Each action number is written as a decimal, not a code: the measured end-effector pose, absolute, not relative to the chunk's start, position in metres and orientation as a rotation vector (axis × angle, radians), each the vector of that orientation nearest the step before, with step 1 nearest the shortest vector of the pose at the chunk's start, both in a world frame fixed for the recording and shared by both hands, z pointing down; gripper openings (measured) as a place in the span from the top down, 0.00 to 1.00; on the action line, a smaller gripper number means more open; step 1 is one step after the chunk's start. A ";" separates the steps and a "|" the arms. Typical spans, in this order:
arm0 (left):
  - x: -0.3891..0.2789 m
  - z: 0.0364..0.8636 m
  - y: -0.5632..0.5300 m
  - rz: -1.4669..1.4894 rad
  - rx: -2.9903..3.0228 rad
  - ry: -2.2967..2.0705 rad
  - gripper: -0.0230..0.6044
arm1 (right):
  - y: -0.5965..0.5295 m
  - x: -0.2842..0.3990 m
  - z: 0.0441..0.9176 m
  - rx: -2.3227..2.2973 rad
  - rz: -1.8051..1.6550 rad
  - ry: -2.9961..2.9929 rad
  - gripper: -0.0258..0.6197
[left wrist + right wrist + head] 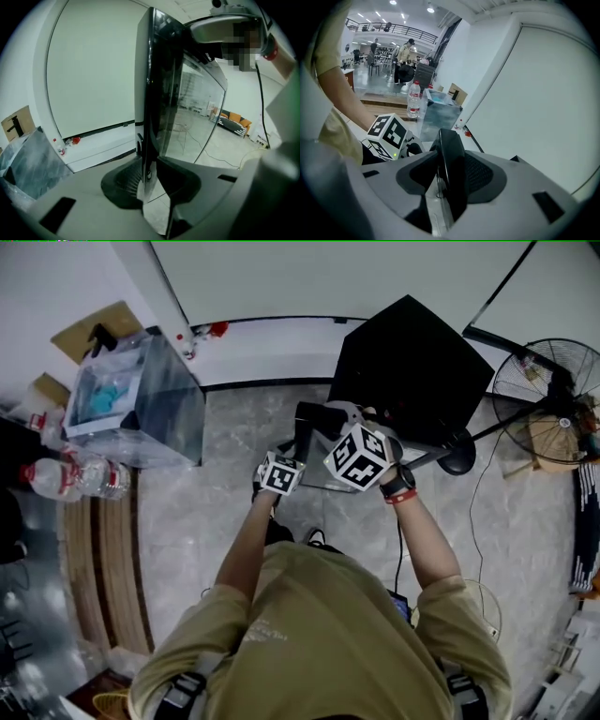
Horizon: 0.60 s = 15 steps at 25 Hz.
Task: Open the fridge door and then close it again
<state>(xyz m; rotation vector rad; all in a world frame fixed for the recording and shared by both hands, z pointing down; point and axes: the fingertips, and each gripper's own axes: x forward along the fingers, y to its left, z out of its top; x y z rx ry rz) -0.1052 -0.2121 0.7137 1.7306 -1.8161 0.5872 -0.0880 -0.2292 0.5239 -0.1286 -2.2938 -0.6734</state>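
The black fridge (405,367) stands against the white wall, and its glass door (317,457) is swung out toward me. In the left gripper view the door's dark edge (157,93) rises tall between the jaws. My left gripper (150,183) is shut on that edge low down. In the right gripper view the door's rounded top corner (451,159) sits between the jaws of my right gripper (440,180). A slim gap shows on the corner's left side, so that gripper is open around it. Both marker cubes (361,456) are close together in front of the fridge.
A clear plastic box (141,399) stands on the floor to the left, with water bottles (75,477) and a wooden platform (108,559) beside it. A floor fan (548,395) and a round stand base (459,460) are at the right. Cables trail across the floor.
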 end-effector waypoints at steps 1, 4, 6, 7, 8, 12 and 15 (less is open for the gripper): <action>-0.108 0.713 -0.216 0.591 1.744 -1.809 0.81 | -0.233 -0.091 0.524 -0.121 -0.665 -2.293 0.66; -0.119 0.715 -0.230 0.624 1.778 -1.785 0.81 | -0.246 -0.099 0.525 -0.088 -0.650 -2.292 0.66; -0.122 0.717 -0.239 0.647 1.803 -1.756 0.81 | -0.255 -0.103 0.525 -0.064 -0.641 -2.293 0.66; -0.123 0.717 -0.243 0.654 1.817 -1.741 0.81 | -0.259 -0.104 0.525 -0.053 -0.637 -2.293 0.66; -0.125 0.717 -0.248 0.657 1.831 -1.728 0.81 | -0.263 -0.105 0.525 -0.041 -0.635 -2.294 0.66; -0.135 0.714 -0.269 0.664 1.889 -1.684 0.81 | -0.282 -0.114 0.525 0.028 -0.637 -2.290 0.66; -0.136 0.718 -0.279 0.693 1.912 -1.635 0.81 | -0.292 -0.116 0.527 0.066 -0.621 -2.287 0.66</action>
